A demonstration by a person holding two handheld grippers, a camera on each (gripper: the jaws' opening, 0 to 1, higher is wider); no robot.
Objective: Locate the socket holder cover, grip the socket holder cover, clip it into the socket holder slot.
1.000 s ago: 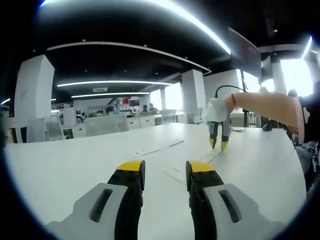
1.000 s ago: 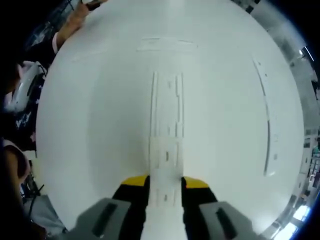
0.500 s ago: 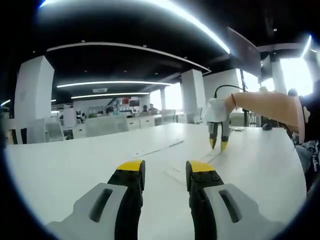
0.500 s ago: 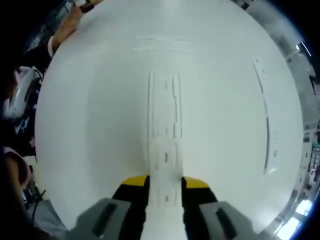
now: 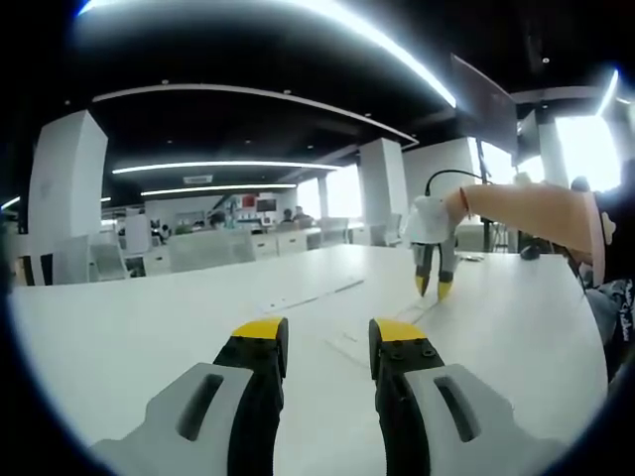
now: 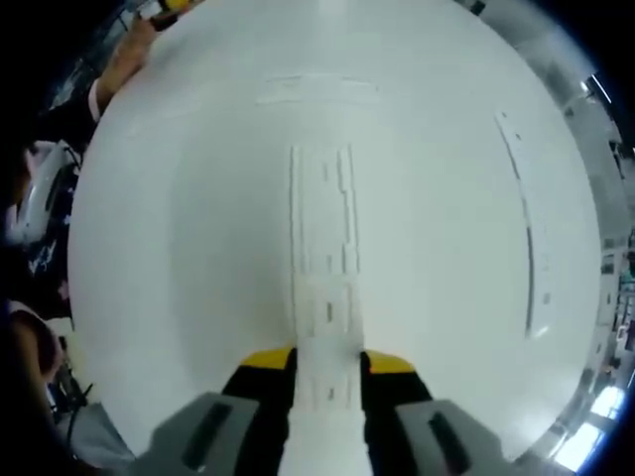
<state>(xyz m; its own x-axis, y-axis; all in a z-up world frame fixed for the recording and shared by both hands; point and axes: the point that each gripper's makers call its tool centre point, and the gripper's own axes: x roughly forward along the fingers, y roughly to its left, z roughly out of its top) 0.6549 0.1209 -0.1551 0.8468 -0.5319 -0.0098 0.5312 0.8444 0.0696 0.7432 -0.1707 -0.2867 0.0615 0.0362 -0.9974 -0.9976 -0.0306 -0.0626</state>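
1. The right gripper [image 6: 327,362] has its fingers closed on the near end of the socket holder cover [image 6: 325,382], a long white strip.
2. Beyond it, the socket holder slot [image 6: 323,223] lies in line on the white surface [image 6: 179,248].
3. The left gripper [image 5: 324,342] hangs with its fingers parted and empty.
4. The clipping step appears in hand; next the cover likely needs lowering squarely onto the slot and pressing.

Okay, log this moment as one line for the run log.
right gripper: shut on socket holder cover | cover lined up over socket holder on table | left gripper: open, holding nothing
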